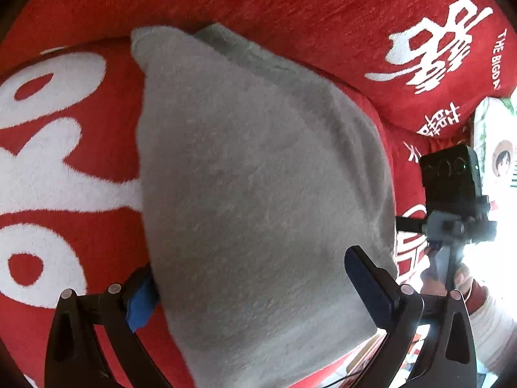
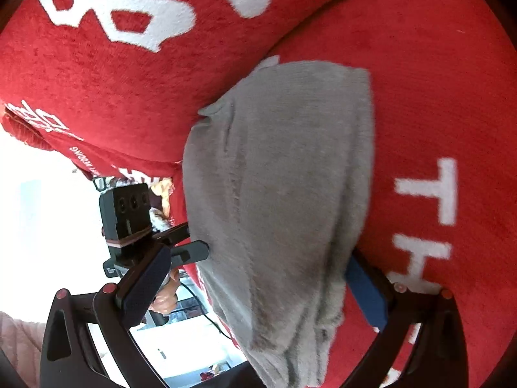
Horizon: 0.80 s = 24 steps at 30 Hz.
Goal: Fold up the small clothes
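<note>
A grey fleece garment [image 1: 258, 168] lies folded in a long strip on a red seat cushion [image 1: 80, 242]. My left gripper [image 1: 248, 265] is open, its blue-padded fingers [image 1: 140, 300] wide apart on either side of the garment's near end. The cloth fills the gap between them. In the right wrist view the same garment [image 2: 281, 177] runs up between the spread fingers [image 2: 365, 287] of my open right gripper [image 2: 258, 255]. The left gripper's black fingertips [image 2: 194, 252] touch the cloth's left edge there.
A red back cushion [image 1: 323, 6] with white lettering rises behind the garment. A white printed pillow [image 1: 497, 148] sits at the far right. The right gripper's camera block [image 1: 452, 174] and a hand [image 1: 465, 278] are beside the cloth. The sofa's front edge drops to a bright floor [image 2: 48, 210].
</note>
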Tool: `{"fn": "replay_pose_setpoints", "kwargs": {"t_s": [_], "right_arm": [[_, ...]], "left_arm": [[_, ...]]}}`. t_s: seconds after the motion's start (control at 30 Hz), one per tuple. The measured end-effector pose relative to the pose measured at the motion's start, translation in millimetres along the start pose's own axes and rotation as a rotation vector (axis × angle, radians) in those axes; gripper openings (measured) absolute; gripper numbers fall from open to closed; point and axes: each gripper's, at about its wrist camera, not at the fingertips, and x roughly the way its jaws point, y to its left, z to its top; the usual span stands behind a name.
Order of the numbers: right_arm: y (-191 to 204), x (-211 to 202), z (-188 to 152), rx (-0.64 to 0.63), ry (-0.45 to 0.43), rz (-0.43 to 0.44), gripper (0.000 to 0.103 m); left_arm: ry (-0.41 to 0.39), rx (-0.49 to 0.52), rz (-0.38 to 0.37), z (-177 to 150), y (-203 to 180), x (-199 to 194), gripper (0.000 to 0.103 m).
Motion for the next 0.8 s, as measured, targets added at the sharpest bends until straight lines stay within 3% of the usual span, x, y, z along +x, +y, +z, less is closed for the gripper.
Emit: {"fn": "replay_pose_setpoints", "kwargs": {"t_s": [0.17,0.27,0.33,0.37,0.4,0.5,0.8], "right_arm": [[9,19,5,-0.006,-0.005,-0.01,0.103],[5,15,3,0.055,-0.04,-0.005,0.097],[-2,10,-1,0.105,-0.061,0.011,0.08],[-6,10,-3,0.127,-0.068,0.0,0.056],[-9,10,-6,0.143,-0.066,-0.025,0.043],[-9,4,-12,0.16,-0.098,0.013,0.04],[45,3,-38,0.141,-0.129,0.14,0.035]], "left_arm": [[-0.024,0.035,0.067,5,-12,2,0.102],[-0.054,0.026,0.096,7,-15,-6,0.09],[-0.068,0.03,0.091,8,-14,-15,0.078],[-0.071,0.033,0.087,8,-12,-19,0.069],[-0.073,0.037,0.076,8,-11,-25,0.06],[-0.081,0.037,0.034,9,-7,-41,0.045],[-0.122,0.044,-0.041,-22,0,-98,0.044]]}}
